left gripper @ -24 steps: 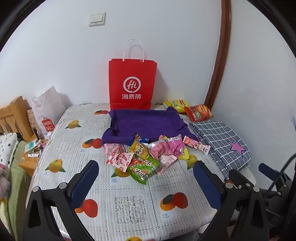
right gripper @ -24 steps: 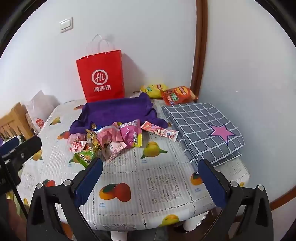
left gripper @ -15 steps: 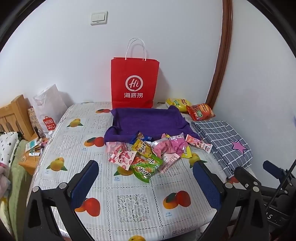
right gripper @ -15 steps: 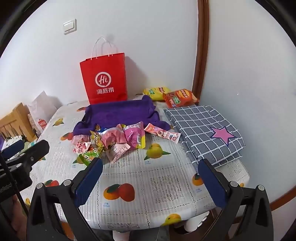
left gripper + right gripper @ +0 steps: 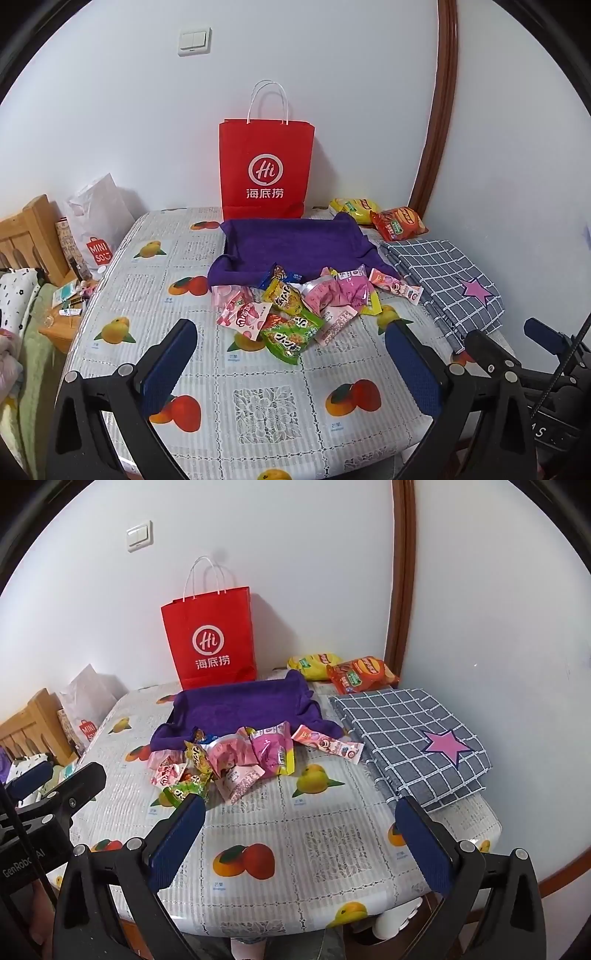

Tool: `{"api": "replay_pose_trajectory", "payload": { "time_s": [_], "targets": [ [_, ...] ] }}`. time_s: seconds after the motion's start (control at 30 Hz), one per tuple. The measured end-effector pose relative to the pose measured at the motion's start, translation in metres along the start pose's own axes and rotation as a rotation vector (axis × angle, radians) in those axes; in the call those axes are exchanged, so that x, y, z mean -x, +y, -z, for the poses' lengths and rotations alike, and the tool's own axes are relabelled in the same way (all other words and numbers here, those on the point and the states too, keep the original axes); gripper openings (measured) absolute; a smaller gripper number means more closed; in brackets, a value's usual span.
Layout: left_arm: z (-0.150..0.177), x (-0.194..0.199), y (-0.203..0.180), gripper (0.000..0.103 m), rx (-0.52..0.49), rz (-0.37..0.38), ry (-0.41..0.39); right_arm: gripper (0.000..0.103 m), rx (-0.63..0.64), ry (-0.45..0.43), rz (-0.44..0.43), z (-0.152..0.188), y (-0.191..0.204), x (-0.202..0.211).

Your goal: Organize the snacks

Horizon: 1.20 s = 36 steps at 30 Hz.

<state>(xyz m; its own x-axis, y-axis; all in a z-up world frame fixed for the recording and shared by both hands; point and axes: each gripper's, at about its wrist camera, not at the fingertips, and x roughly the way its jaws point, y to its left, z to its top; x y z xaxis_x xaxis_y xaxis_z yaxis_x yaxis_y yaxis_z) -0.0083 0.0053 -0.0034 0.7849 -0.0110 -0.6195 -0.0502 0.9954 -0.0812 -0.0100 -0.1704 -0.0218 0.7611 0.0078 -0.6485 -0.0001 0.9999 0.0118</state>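
Left gripper (image 5: pixel 290 354) spread wide, holding nothing, above the table (image 5: pixel 266 402). Right gripper (image 5: pixel 300 825) likewise wide and bare.

Snack pile (image 5: pixel 303 310) lies just ahead of the left claw's tips, on the fruit-print cloth; ahead-left of the right claw.

Purple towel (image 5: pixel 295 243) directly beyond the pile, touching it. Red paper bag (image 5: pixel 266 168) upright behind that, against the wall.

Folded checked cloth (image 5: pixel 410 738) ahead-right of the right claw. Two chip bags (image 5: pixel 343 670) in the far corner.
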Motion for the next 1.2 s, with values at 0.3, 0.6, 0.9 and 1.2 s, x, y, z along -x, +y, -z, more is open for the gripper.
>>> {"api": "replay_pose_trajectory", "payload": {
  "time_s": [0.3, 0.6, 0.9, 1.2],
  "targets": [
    [-0.0009, 0.0009, -0.0023, 0.102, -0.007, -0.005, 0.003, 0.102, -0.001, -0.011, -0.004, 0.0009, 0.0, 0.0037],
    [-0.0009, 0.0013, -0.0039, 0.102, -0.009, -0.004, 0.004, 0.102, -0.001, -0.023, -0.002, 0.0023, -0.0019, 0.0079],
    [0.0012, 0.0022, -0.0049, 0.102, -0.008, -0.003, 0.003, 0.102, -0.01, -0.027, 0.001, 0.0028, -0.0038, 0.0104],
    [0.0033, 0.0037, -0.0052, 0.102, -0.003, 0.004, 0.003, 0.102, -0.016, -0.028, 0.002, 0.0037, -0.0069, 0.0105]
  ]
}}
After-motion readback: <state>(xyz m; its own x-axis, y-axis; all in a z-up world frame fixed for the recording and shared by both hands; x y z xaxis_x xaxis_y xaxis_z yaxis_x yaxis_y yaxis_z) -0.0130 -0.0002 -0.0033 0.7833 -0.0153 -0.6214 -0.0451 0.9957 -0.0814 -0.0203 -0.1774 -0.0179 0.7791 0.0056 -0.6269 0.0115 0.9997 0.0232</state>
